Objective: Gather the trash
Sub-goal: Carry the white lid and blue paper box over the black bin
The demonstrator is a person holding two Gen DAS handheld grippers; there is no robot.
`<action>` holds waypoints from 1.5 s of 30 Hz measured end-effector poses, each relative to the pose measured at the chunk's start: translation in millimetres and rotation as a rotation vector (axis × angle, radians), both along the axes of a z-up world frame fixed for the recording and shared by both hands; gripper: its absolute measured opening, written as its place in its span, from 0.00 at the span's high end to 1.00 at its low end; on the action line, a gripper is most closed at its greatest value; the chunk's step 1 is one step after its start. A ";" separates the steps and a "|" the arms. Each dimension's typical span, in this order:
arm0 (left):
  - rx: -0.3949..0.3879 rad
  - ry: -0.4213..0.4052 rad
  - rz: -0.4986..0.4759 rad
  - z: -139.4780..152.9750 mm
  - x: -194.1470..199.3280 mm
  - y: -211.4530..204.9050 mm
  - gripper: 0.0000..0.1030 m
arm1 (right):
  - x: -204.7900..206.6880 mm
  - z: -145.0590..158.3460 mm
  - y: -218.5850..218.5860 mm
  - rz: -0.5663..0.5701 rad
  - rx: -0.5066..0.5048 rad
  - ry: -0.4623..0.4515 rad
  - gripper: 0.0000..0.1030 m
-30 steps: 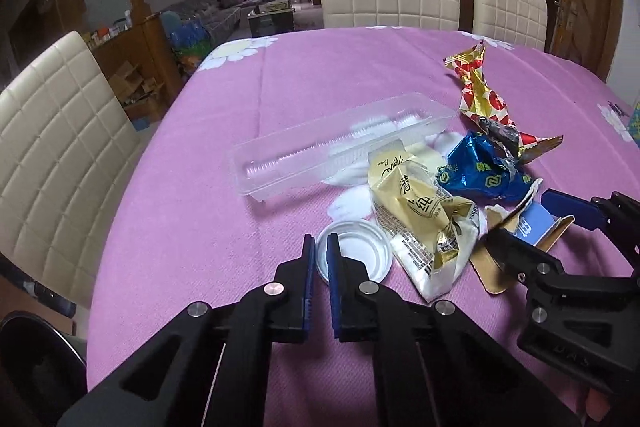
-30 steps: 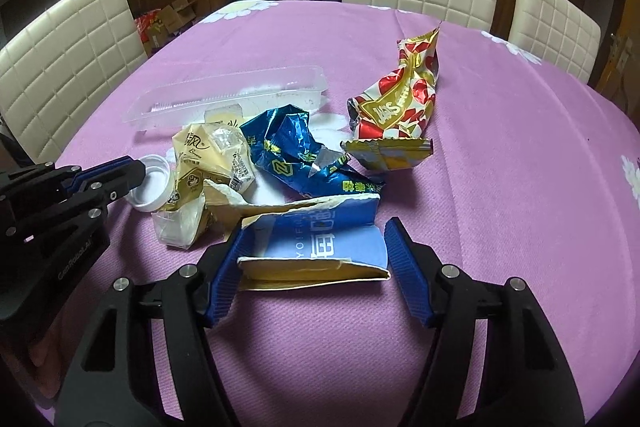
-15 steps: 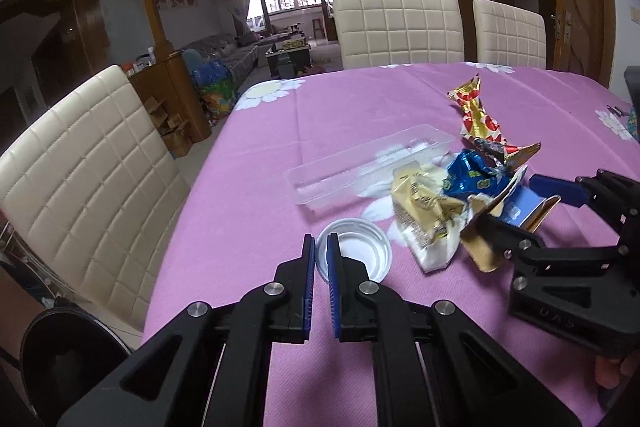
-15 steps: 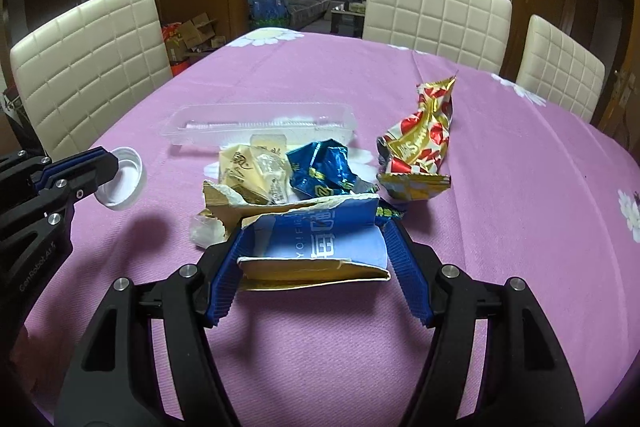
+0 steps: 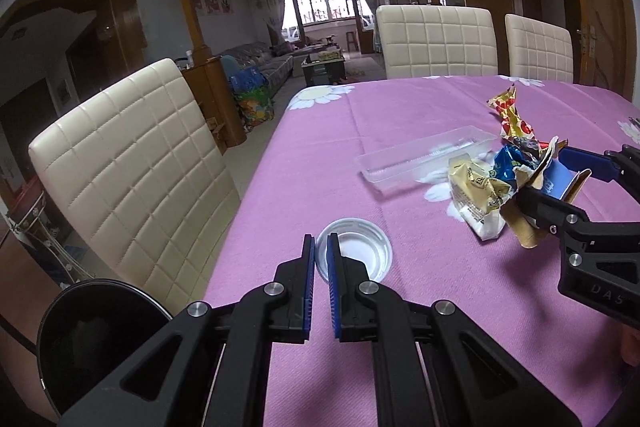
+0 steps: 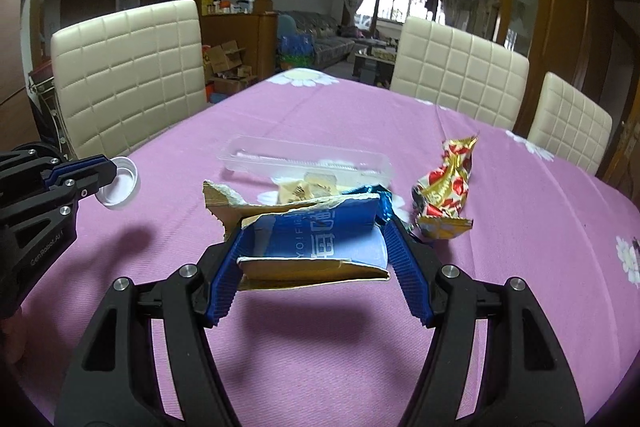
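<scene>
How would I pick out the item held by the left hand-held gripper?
On the purple tablecloth, left of the wrapper pile, the left hand-held gripper pinches a white round lid by its rim. It is the only plain, round piece; everything nearby is crinkled packaging.

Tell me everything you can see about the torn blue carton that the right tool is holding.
The torn blue cardboard carton is flattened and ripped, with white lettering on its blue face and a golden-brown inner lining showing along its ragged edges. It lies crosswise between the ribbed blue fingers of the right tool, which press on its two ends. It appears lifted off the purple tablecloth, casting a shadow below. A jagged torn flap sticks up at its left. No other trash clearly touches it.
</scene>
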State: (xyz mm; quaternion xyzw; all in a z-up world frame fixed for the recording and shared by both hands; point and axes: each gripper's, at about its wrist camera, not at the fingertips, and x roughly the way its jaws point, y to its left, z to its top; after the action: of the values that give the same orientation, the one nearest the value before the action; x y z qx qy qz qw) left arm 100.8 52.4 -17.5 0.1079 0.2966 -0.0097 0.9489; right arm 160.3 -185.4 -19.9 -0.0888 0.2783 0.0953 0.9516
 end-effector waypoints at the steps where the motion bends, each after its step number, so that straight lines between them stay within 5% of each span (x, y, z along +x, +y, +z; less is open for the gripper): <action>1: 0.002 -0.005 0.003 0.2 -2.0 1.2 0.93 | -2.1 0.8 2.2 0.007 -0.005 -0.010 0.34; 23: -0.001 -0.109 0.141 11.2 -44.3 59.6 0.93 | -40.0 7.2 52.4 0.209 -0.059 -0.116 0.34; 31: -0.028 -0.139 0.236 19.1 -63.7 103.5 0.93 | -56.4 3.9 114.9 0.356 -0.133 -0.123 0.34; 45: -0.007 -0.163 0.382 15.2 -86.9 160.2 0.93 | -53.4 5.2 194.4 0.439 -0.073 -0.073 0.34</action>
State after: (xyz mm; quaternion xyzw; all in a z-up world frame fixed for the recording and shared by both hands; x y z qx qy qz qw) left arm 13.9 212.6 -2.3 0.0470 0.2338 0.1785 0.9546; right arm 107.0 9.0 -14.8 -0.1851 0.2211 0.2868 0.9136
